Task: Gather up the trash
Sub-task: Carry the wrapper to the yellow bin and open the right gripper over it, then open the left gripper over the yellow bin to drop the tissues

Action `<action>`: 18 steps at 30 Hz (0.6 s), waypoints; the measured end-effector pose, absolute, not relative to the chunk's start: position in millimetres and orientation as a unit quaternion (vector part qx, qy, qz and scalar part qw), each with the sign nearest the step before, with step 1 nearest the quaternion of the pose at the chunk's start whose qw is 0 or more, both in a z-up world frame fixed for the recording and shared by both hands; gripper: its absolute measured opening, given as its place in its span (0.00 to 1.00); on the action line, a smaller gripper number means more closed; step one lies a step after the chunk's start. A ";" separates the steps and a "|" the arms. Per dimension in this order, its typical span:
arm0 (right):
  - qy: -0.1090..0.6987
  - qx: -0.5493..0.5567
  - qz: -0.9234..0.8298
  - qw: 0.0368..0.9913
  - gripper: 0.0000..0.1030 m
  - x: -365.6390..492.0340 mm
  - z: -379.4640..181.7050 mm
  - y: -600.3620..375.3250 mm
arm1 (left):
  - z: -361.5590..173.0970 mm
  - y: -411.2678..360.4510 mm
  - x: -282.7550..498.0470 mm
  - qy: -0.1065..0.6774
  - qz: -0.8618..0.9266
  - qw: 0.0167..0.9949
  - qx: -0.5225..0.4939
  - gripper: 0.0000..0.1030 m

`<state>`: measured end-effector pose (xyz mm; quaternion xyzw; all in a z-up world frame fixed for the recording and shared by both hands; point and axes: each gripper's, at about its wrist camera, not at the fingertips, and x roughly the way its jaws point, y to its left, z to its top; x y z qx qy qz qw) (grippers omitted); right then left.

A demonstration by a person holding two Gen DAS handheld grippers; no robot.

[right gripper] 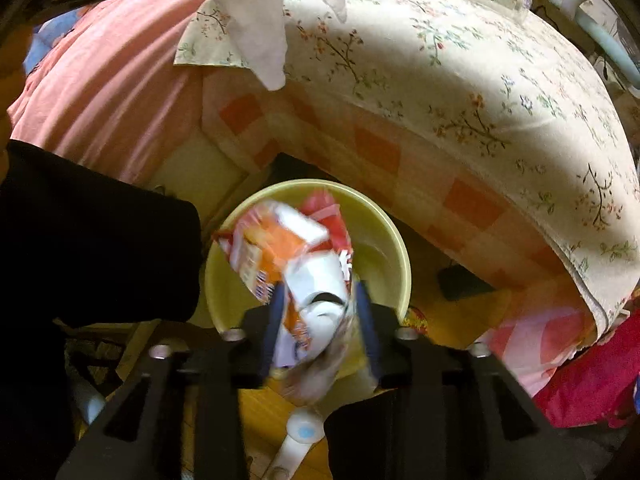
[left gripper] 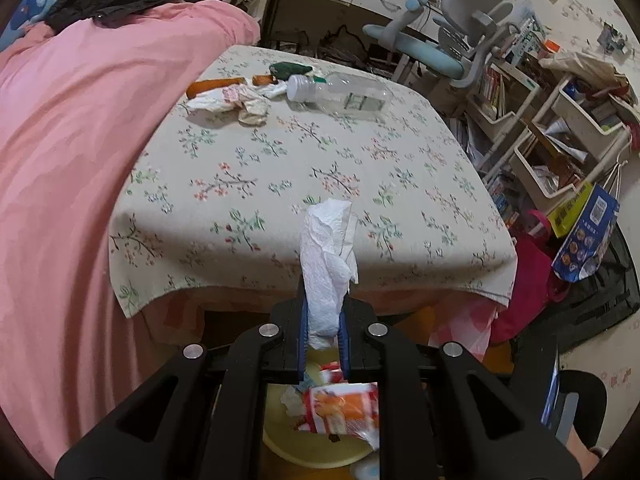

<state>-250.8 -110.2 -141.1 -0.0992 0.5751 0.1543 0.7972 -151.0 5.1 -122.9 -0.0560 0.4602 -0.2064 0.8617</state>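
Right gripper [right gripper: 320,320]: jaws apart, crinkled orange-and-white snack wrapper [right gripper: 296,256] loose between them — round pale-yellow plastic bin [right gripper: 394,248] directly below.
Left gripper [left gripper: 323,320]: clamped on crumpled white tissue [left gripper: 328,256], above the bin's near edge.

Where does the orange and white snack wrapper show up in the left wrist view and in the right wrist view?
Left wrist: the snack wrapper lies bottom centre, seen between the gripper's arms, over the yellow bin.
Right wrist: the wrapper fills the centre, between the right gripper pads, above the same bin.
Shared landmark: the floral tablecloth.
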 end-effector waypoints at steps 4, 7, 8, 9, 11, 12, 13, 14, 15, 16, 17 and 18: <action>0.568 -0.092 0.138 0.806 0.52 -251.3 -137.0 -117.2 | -128.6 1.2 -158.7 0.468 -0.212 0.856 -0.050 0.11; 0.555 -0.080 0.119 0.819 0.59 -251.4 -130.1 -126.3 | -133.0 -4.0 -164.4 0.473 -0.216 0.853 -0.041 0.11; 0.550 -0.075 0.112 0.824 0.61 -251.2 -127.3 -130.0 | -135.1 -6.1 -166.4 0.476 -0.217 0.851 -0.038 0.11; 0.544 -0.066 0.103 0.830 0.63 -250.6 -124.0 -134.9 | -136.1 -7.0 -167.5 0.478 -0.218 0.850 -0.036 0.11; 0.537 -0.050 0.093 0.837 0.64 -248.8 -119.6 -142.6 | -139.4 -9.5 -170.7 0.482 -0.221 0.847 -0.031 0.11; 0.533 -0.042 0.087 0.841 0.66 -248.6 -116.9 -146.9 | -141.3 -11.0 -172.6 0.485 -0.222 0.845 -0.028 0.11; 0.526 -0.031 0.080 0.846 0.67 -248.1 -113.9 -152.6 | -143.1 -12.4 -174.2 0.489 -0.223 0.843 -0.024 0.11; 0.521 -0.020 0.075 0.850 0.67 -248.0 -111.1 -157.2 | -144.6 -13.6 -175.9 0.491 -0.225 0.841 -0.022 0.11; 0.515 -0.009 0.071 0.854 0.67 -247.9 -108.3 -161.9 | -146.6 -15.2 -177.6 0.495 -0.227 0.838 -0.018 0.11; 0.511 -0.001 0.068 0.857 0.68 -247.5 -106.1 -165.1 | -148.9 -17.1 -179.2 0.500 -0.230 0.835 -0.015 0.11; 0.506 0.010 0.064 0.860 0.68 -247.5 -103.4 -169.4 | -150.8 -19.1 -180.5 0.505 -0.233 0.831 -0.011 0.12; 0.503 0.017 0.061 0.862 0.68 -247.7 -101.6 -172.2 | -155.0 -22.4 -182.7 0.514 -0.236 0.824 -0.002 0.12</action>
